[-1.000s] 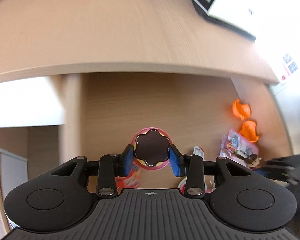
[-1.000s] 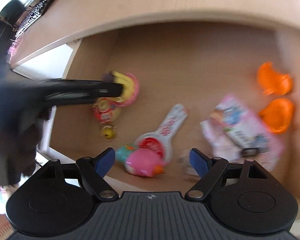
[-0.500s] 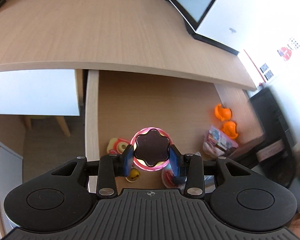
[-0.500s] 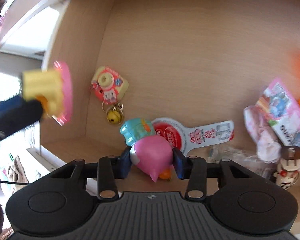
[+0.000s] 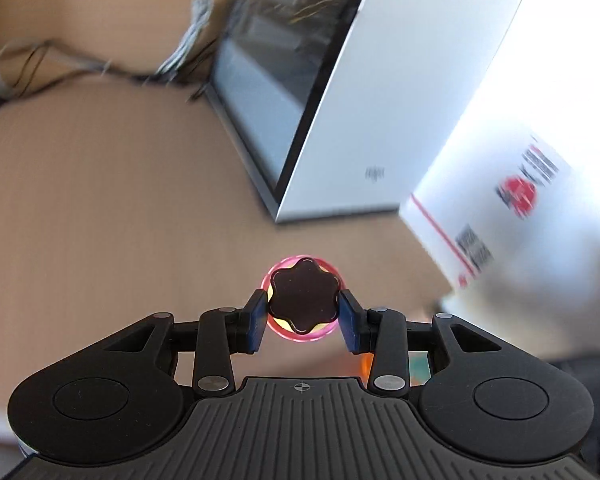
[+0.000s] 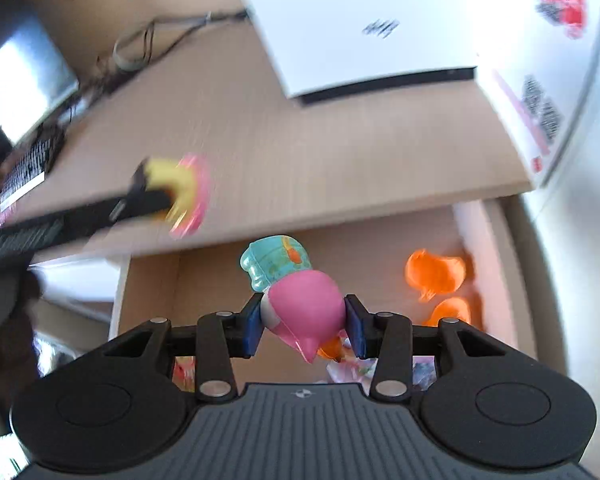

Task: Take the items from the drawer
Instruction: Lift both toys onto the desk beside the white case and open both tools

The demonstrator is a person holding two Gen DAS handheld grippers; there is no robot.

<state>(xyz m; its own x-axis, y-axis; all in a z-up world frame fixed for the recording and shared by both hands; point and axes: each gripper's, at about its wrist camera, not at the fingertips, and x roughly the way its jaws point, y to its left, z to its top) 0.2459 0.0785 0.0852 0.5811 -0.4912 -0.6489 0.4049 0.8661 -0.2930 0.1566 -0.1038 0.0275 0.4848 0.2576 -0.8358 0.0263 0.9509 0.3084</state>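
Note:
My left gripper (image 5: 302,312) is shut on a round pink-and-yellow toy with a dark flower-shaped top (image 5: 303,305), held up over the wooden desk top (image 5: 100,208). In the right wrist view that same toy (image 6: 184,196) shows blurred at the left, at the tip of the left gripper's black fingers. My right gripper (image 6: 304,324) is shut on a pink toy bird with a teal backpack (image 6: 300,304), lifted above the open drawer (image 6: 380,248). Two orange toy pieces (image 6: 434,276) lie at the drawer's right side.
A white box (image 5: 400,100) and a laptop screen (image 5: 260,92) stand on the desk, with cables (image 5: 60,72) behind. A white carton with red print (image 6: 548,60) sits at the right. A keyboard (image 6: 24,172) lies far left. More packets (image 6: 356,364) lie in the drawer.
The right gripper closed on the pink bird in the drawer and lifted it out. The left gripper rose with the round toy from above the drawer to over the desk top.

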